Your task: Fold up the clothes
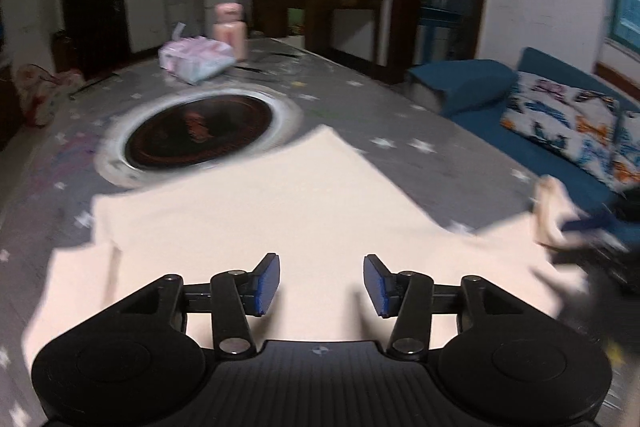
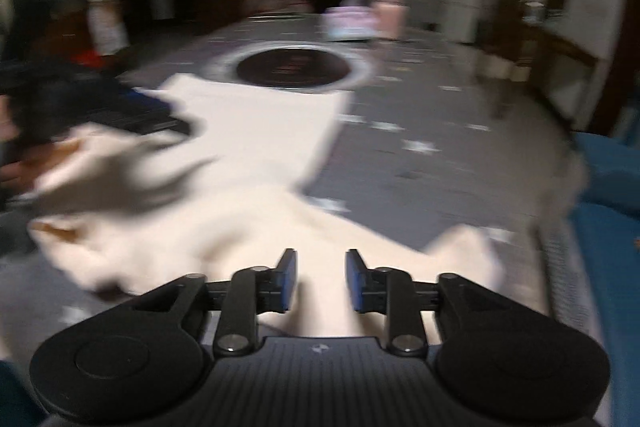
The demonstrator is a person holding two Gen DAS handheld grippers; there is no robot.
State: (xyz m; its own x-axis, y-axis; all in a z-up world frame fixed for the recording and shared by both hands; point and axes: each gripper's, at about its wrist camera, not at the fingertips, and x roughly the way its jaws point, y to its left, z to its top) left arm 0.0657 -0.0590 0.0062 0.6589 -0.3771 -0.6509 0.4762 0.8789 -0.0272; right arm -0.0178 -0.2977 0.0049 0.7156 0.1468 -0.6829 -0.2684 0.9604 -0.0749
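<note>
Cream garment [image 1: 256, 211] spread on grey star-patterned table [image 1: 400, 107], beneath left gripper [image 1: 322, 285] spread wide and right gripper [image 2: 321, 279] parted narrower, both empty.

The left gripper [image 1: 320, 285] hangs over a pale cream garment [image 1: 256, 211] spread on the grey star-patterned table [image 1: 400, 115], its blue-padded fingers [image 1: 267, 283] set wide apart with nothing between them. Beyond the cloth a round dark burner [image 1: 198, 131] sits recessed in the table. Farther back lie a plastic-wrapped pack [image 1: 196, 57] and a pink bottle [image 1: 229, 31]. A blue sofa [image 1: 520, 131] with a butterfly-print cushion [image 1: 560, 119] stands to the right.
</note>
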